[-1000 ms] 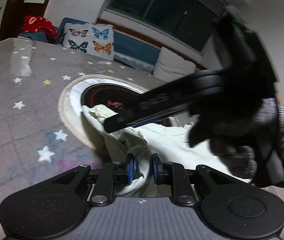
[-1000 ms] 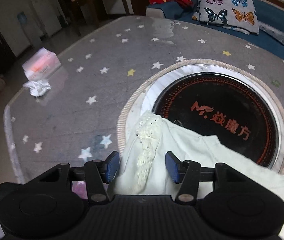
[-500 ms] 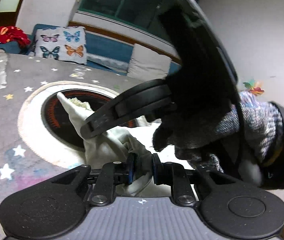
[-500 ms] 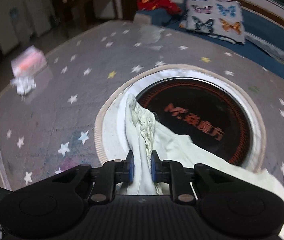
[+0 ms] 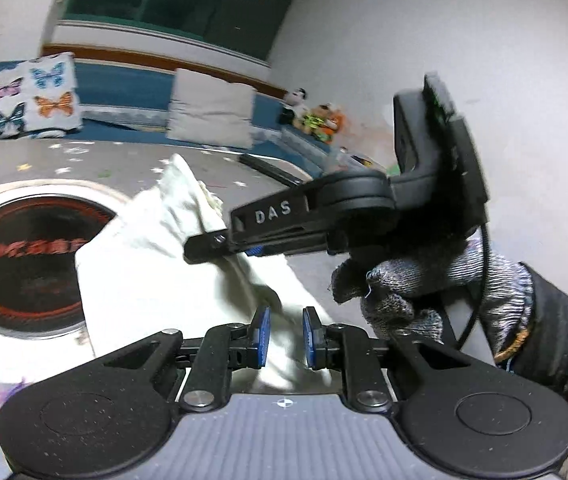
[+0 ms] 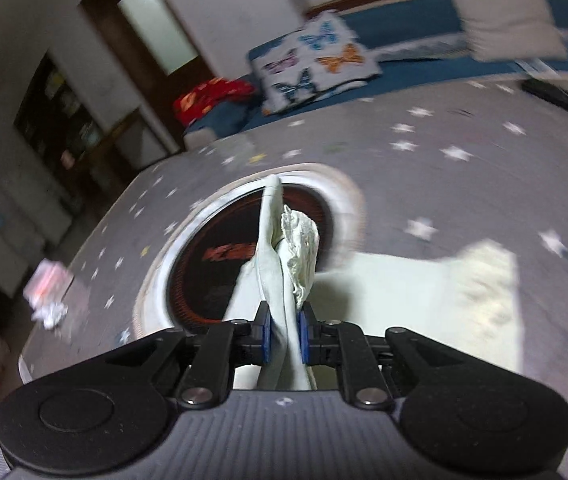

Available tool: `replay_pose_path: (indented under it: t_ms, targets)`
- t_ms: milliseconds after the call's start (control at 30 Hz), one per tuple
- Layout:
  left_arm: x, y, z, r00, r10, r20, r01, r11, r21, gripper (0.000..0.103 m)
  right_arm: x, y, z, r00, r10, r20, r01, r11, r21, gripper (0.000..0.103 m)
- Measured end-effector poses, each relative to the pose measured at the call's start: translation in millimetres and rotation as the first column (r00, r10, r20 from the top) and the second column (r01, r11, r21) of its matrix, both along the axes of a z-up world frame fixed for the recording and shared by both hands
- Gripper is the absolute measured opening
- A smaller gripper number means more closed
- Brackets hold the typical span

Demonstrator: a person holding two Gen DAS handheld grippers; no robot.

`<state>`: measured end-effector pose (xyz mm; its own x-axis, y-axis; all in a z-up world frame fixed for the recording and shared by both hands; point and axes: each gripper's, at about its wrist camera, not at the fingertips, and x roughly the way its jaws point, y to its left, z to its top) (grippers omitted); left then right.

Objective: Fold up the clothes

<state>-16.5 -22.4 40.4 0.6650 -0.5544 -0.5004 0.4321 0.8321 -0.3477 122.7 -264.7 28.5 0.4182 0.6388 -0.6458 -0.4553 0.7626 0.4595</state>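
Observation:
A pale cream garment (image 5: 152,276) with a lace edge (image 6: 302,236) lies on a grey star-print tablecloth (image 6: 444,152), partly over a round black hotplate (image 5: 24,256). At the bottom of the left wrist view, my left gripper (image 5: 286,338) is shut on a fold of the garment. My right gripper (image 6: 284,336) is shut on a lifted, bunched ridge of the garment. In the left wrist view the right gripper (image 5: 204,246) reaches in from the right, held by a gloved hand (image 5: 412,288). The rest of the garment (image 6: 424,280) lies flat to the right.
A butterfly pillow (image 5: 30,100), a grey cushion (image 5: 210,110) and small toys (image 5: 312,118) sit on the blue sofa behind the table. A long black object (image 6: 564,100) lies at the table's far edge. A tissue pack with crumpled paper (image 6: 48,292) lies near its left edge.
The right jaws closed on the garment's lace edge and lifted it into a ridge. Both grippers swung to the right with the cloth, which now covers less of the hotplate.

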Motion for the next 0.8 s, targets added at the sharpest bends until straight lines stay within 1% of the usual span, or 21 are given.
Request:
replay_pose_path:
  t_ms: [100, 200, 267, 400, 500, 567, 700, 800]
  targets:
    - [6, -12, -2, 1.0, -0.027, -0.011, 0.027, 0.999, 0.023, 0.021, 8, -31, -16, 0.998, -0.052, -0.044, 0.054, 0.998, 0.032, 0.012]
    - [10, -19, -5, 0.999, -0.021, -0.024, 0.023, 0.999, 0.049, 0.026, 12, -51, -32, 0.994, -0.072, -0.088, 0.078, 0.995, 0.061, 0.012]
    - [14, -19, -7, 0.999, -0.008, -0.032, 0.01, 0.998, 0.067, 0.027, 17, -60, -39, 0.991, -0.079, -0.111, 0.089, 0.992, 0.091, 0.011]
    - [21, -11, -10, 0.999, 0.026, -0.045, -0.021, 0.996, 0.092, 0.027, 22, -67, -40, 0.989, -0.076, -0.125, 0.093, 0.986, 0.135, 0.011]
    - [20, -4, -11, 0.998, 0.044, -0.048, -0.039, 0.994, 0.105, 0.031, 24, -76, -29, 0.991, -0.085, -0.106, 0.102, 0.981, 0.166, 0.011]
    - [21, -3, -12, 0.997, 0.05, -0.052, -0.044, 0.993, 0.112, 0.031, 26, -85, -21, 0.99, -0.099, -0.098, 0.116, 0.974, 0.193, 0.011]
    - [27, -2, -17, 0.996, 0.051, -0.071, -0.042, 0.991, 0.124, 0.032, 32, -97, -17, 0.987, -0.137, -0.079, 0.149, 0.971, 0.184, 0.011]
    - [31, -5, -22, 0.996, 0.043, -0.082, -0.032, 0.99, 0.136, 0.032, 42, -100, -35, 0.977, -0.178, -0.117, 0.193, 0.971, 0.138, 0.011]
